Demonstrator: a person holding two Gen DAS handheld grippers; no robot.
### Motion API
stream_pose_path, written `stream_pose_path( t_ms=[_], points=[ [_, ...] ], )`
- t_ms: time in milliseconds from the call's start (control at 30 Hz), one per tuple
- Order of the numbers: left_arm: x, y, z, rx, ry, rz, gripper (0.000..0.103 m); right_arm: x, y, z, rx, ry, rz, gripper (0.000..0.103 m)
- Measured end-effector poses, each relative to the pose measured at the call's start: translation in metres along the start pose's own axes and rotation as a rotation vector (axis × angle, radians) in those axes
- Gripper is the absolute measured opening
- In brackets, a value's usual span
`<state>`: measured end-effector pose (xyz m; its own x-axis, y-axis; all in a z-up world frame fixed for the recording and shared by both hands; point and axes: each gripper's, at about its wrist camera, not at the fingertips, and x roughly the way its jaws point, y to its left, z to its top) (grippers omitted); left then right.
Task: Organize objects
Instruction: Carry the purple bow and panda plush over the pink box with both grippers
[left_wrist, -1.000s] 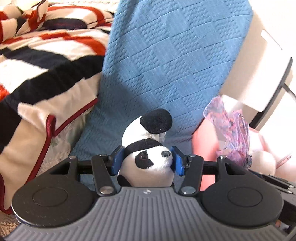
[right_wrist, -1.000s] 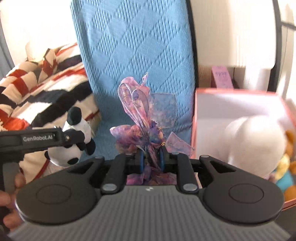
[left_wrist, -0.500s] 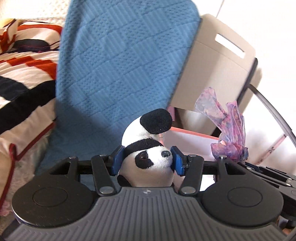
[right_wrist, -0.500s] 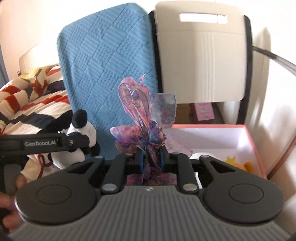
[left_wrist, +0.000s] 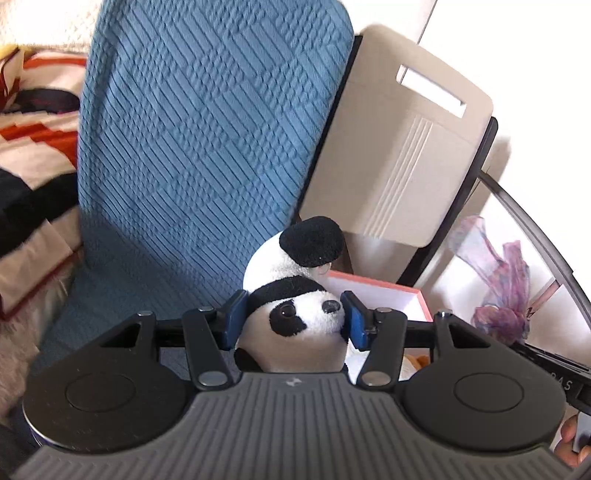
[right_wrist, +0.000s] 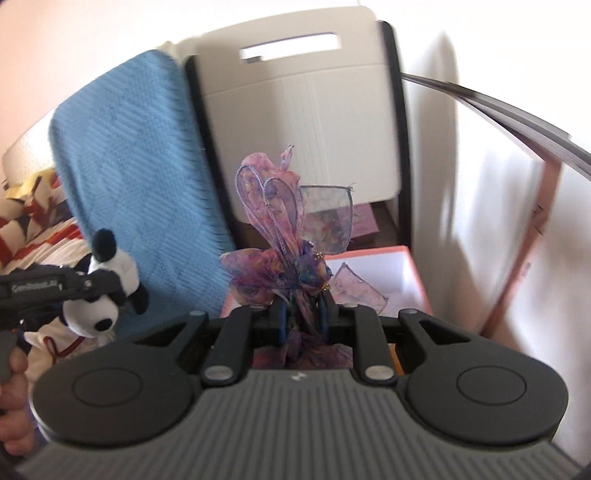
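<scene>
My left gripper (left_wrist: 293, 319) is shut on a small black-and-white panda plush (left_wrist: 295, 295), gripping its head in the air; the panda also shows at the left of the right wrist view (right_wrist: 99, 280). My right gripper (right_wrist: 302, 317) is shut on a purple floral ribbon bow (right_wrist: 284, 236), held up above a pink box with a white inside (right_wrist: 384, 273). The bow also shows at the right of the left wrist view (left_wrist: 498, 284), and the box's rim behind the panda (left_wrist: 384, 290).
A blue quilted blanket (left_wrist: 199, 147) hangs over a seat back beside a beige chair back (left_wrist: 399, 158). A striped red, black and white blanket (left_wrist: 33, 147) lies at the left. The box's pink lid (right_wrist: 524, 236) stands open at the right.
Both grippers have risen and swung right with their loads. The chair back now fills more of both views, and the box and its plush contents have dropped low.
</scene>
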<state>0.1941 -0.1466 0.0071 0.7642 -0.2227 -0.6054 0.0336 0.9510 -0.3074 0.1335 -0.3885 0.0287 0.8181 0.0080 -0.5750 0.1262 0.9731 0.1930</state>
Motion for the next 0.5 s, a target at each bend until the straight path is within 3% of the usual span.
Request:
stream_pose_path(
  t_ms=[267,500],
  points=[
    [0.051,-0.019,-0.033,-0.009,0.129,0.025,0.061,0.029,-0.047,-0.020,0.068,0.084,-0.038,0.021],
    [0.080,-0.015,-0.062,-0.022,0.233,0.030,0.061,0.060,-0.065,-0.049,0.111,0.180,-0.047,0.022]
  ],
)
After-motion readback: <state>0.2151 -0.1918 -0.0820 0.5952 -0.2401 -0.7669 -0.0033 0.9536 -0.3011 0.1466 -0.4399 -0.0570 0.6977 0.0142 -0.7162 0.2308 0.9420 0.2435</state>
